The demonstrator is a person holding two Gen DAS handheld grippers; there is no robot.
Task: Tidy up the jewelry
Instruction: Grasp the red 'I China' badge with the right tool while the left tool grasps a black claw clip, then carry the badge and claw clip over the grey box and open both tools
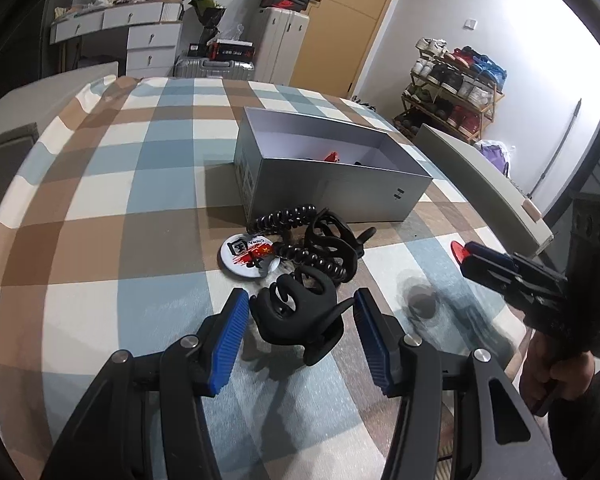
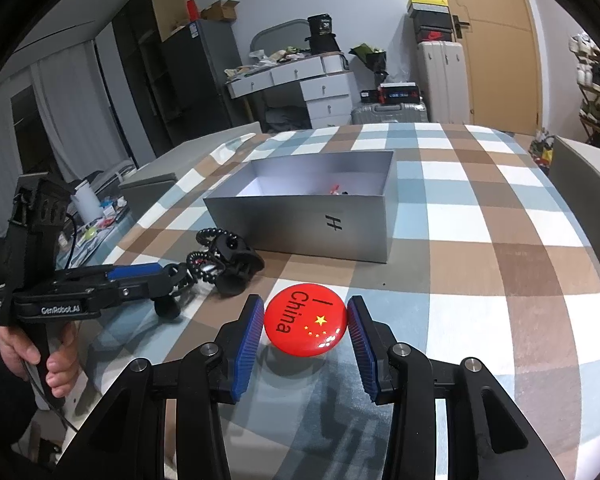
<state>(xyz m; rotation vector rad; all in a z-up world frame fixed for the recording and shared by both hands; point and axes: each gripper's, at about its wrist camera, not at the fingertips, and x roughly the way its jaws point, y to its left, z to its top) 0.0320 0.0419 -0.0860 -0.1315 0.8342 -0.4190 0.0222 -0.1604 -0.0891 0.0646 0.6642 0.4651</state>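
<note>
While the left gripper [image 1: 298,316] sits low over the checked tablecloth [image 1: 100,200], its two blue pads [image 1: 232,332] stand wide apart with a black claw hair clip [image 1: 296,312] between them. The pads are close to the clip on both sides, but they do not squeeze it. Just past that clip lies a small pile: a second black claw clip [image 1: 332,240], a black coiled hair tie [image 1: 284,216] and a round white badge [image 1: 246,256] with red marks and the word "CHINA". The coiled tie rests partly on the white badge.

Behind the pile stands an open grey box [image 1: 328,184] with white walls inside. Something small and red [image 1: 332,156] lies at the bottom of it, with dark bits beside it that are too small to name.

Over on the other side, the right gripper [image 2: 306,328] is wide too. A shiny red round badge [image 2: 306,324] with yellow stars and the words "I China" lies flat on the cloth between its blue pads [image 2: 248,340]. The pads stand just beside the badge's edges, and whether they touch it is hard to tell. The grey box is near, just behind the red badge.
</note>
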